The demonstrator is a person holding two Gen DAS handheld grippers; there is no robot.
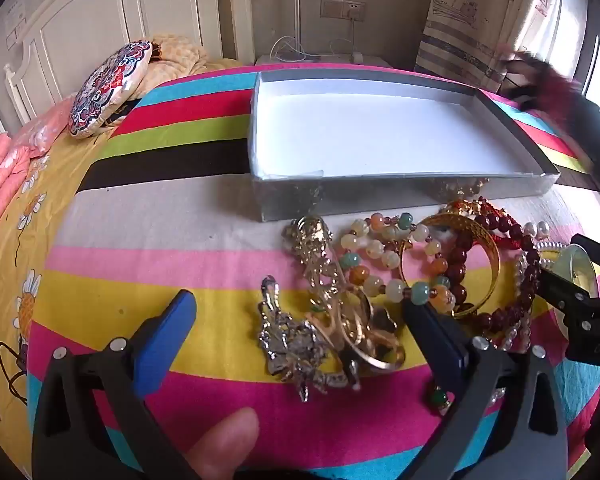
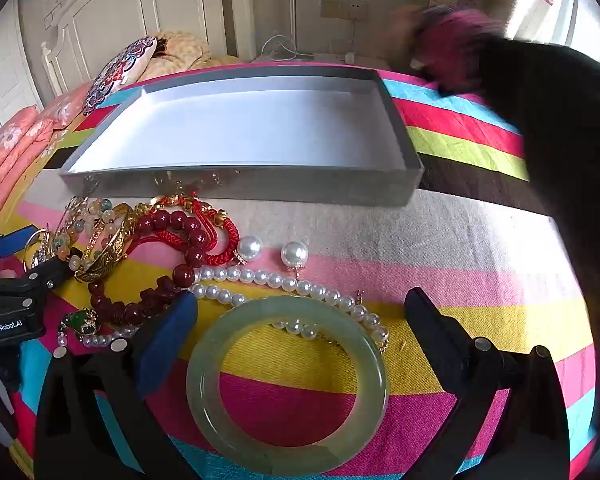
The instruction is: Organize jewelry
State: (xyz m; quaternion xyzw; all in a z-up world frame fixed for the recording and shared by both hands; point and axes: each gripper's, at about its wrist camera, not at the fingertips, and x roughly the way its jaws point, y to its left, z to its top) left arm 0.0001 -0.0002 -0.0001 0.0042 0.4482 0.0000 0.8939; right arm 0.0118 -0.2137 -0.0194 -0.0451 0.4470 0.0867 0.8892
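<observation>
Two grippers are hovering over the jewelry heap with their jaws spread wide, neither gripping anything. The right gripper (image 2: 300,312) is straddling the jade bangle (image 2: 288,384), which is lying flat between its fingers, with the pearl necklace (image 2: 276,280) just ahead. The left gripper (image 1: 300,316) is framing the tangled gold and silver chains (image 1: 324,320). The empty tray (image 2: 236,182) is sitting beyond both. Judging best practice: closing across the bangle's rim, lifting clear of the pearls, and leaving the tangle for later.
</observation>
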